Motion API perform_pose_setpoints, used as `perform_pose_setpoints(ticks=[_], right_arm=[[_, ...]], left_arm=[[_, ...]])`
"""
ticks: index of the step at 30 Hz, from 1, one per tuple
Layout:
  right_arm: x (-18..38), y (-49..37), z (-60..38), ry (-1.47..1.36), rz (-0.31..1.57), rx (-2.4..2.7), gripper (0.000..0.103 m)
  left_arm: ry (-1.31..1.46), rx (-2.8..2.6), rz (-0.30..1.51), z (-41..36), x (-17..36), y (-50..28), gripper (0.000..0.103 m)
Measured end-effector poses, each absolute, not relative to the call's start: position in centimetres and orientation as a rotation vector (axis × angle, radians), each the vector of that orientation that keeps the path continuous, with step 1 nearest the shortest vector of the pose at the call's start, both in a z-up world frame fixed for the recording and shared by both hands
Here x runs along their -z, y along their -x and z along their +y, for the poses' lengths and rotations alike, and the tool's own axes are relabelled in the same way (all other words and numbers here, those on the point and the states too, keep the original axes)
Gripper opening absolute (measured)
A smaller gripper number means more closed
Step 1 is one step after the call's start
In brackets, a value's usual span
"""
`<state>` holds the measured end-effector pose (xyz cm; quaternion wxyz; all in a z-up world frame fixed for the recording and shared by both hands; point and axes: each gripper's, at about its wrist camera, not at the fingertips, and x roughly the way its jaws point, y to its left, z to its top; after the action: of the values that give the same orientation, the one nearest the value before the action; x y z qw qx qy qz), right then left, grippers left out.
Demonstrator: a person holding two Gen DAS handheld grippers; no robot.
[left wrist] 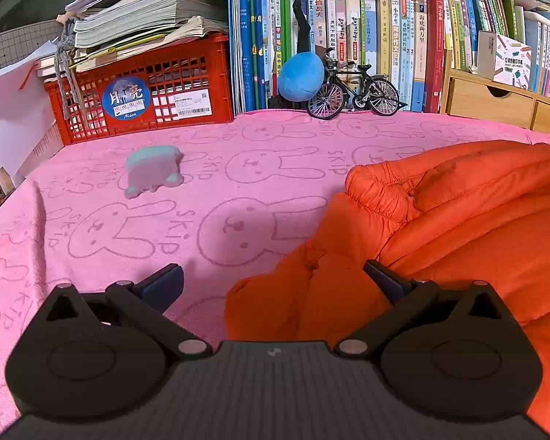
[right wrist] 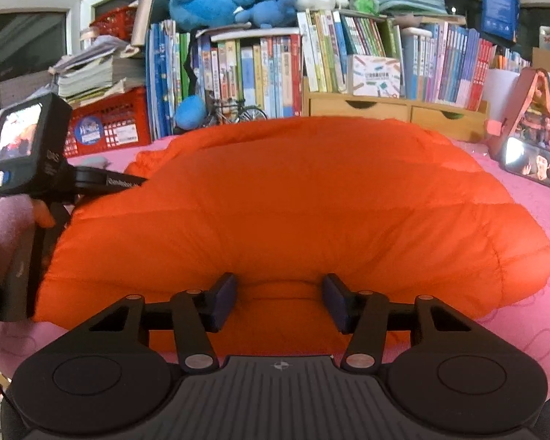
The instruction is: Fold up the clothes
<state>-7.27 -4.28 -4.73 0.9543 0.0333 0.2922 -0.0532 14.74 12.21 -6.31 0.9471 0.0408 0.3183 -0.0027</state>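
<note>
Well, a pink bunny towel [left wrist: 238,168] covers the bench, with packed bookshelves [right wrist: 260,69] and a red crate [left wrist: 187,84] behind. An orange puffy jacket [right wrist: 293,201] lies on it. Left gripper [left wrist: 273,280] fingers gape wide (nothing pinched); right gripper [right wrist: 279,302] fingers stand half-open around a jacket fold.

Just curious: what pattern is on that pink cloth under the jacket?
Outlined rabbit faces with the word SKIP, on the pink cloth; clearest in the left wrist view.

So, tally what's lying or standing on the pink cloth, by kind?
Orange jacket: 1
Small grey-teal toy: 1
Model bicycle: 1
Phone: 1
Total: 4
</note>
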Motion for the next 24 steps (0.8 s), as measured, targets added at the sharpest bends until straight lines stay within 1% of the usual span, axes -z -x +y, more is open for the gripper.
perform_pose_setpoints(ticks=[7, 14, 17, 19, 21, 24], right_arm=[[4.4, 7.5, -4.3, -0.071, 0.589, 0.132, 0.054], [5.1, 6.8, -4.1, -0.022, 0.607, 0.130, 0.056], [5.3, 6.7, -4.1, -0.013, 0.609, 0.123, 0.056], [5.3, 6.6, -4.2, -0.010, 0.608, 0.117, 0.056], [5.3, 6.6, -4.2, -0.006, 0.610, 0.118, 0.057], [5.3, 6.7, -4.3, -0.006, 0.607, 0.111, 0.057]], left_arm=[[-0.082, 0.003, 0.647, 12.2, 6.3, -14.7, 0.103], [-0.065, -0.023, 0.637, 12.1, 6.0, -14.0, 0.103], [-0.042, -0.023, 0.610, 12.0, 4.5, -12.4, 0.102], [0.028, 0.055, 0.592, 12.3, 2.8, -11.0, 0.102], [0.104, 0.161, 0.588, 12.5, 1.1, -9.7, 0.103], [0.145, 0.238, 0.601, 11.7, -0.9, -8.0, 0.103]])
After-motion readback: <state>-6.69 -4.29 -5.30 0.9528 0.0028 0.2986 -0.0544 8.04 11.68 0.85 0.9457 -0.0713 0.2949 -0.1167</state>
